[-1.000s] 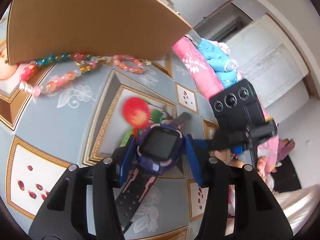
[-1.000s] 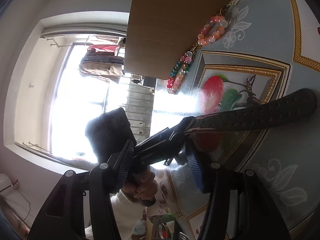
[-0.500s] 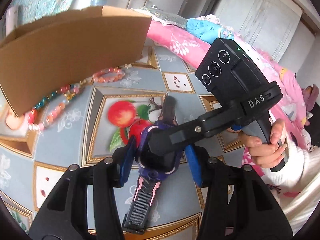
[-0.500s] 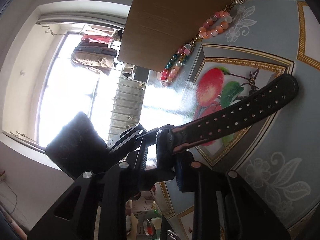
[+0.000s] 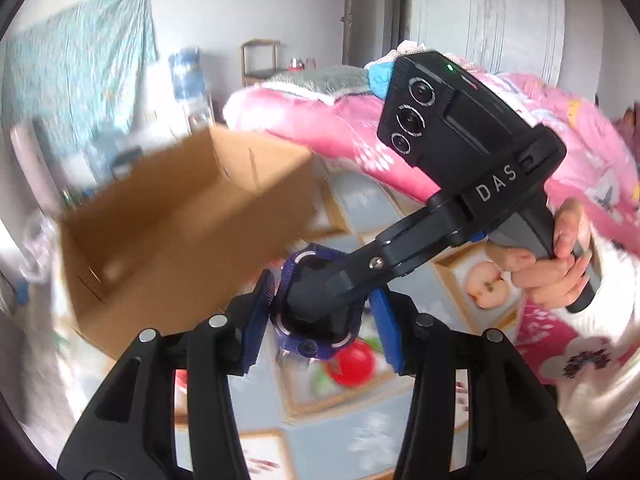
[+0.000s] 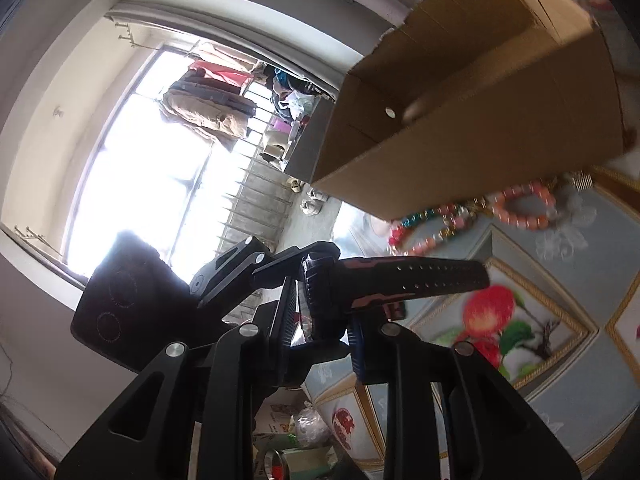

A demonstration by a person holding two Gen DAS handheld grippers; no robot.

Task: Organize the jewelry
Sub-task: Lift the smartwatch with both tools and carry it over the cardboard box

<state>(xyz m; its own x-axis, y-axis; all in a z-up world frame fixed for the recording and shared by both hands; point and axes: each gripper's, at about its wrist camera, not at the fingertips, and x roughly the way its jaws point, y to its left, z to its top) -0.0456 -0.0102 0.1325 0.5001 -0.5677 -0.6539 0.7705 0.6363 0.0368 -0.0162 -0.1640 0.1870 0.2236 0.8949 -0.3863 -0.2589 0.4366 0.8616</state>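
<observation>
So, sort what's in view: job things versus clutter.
Job: blue-cased black-strapped watch, held by both the left gripper and right gripper; open brown cardboard box; coloured bead bracelets.
Clutter: pink floral bedding; blue water jug.

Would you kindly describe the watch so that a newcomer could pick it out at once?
Start at the open cardboard box on the fruit-patterned tablecloth. In front of it, lifted off the cloth, the watch sits between both pairs of jaws. Unlike the pink and orange bead bracelets by the box, it has a perforated black strap and purple case.
</observation>
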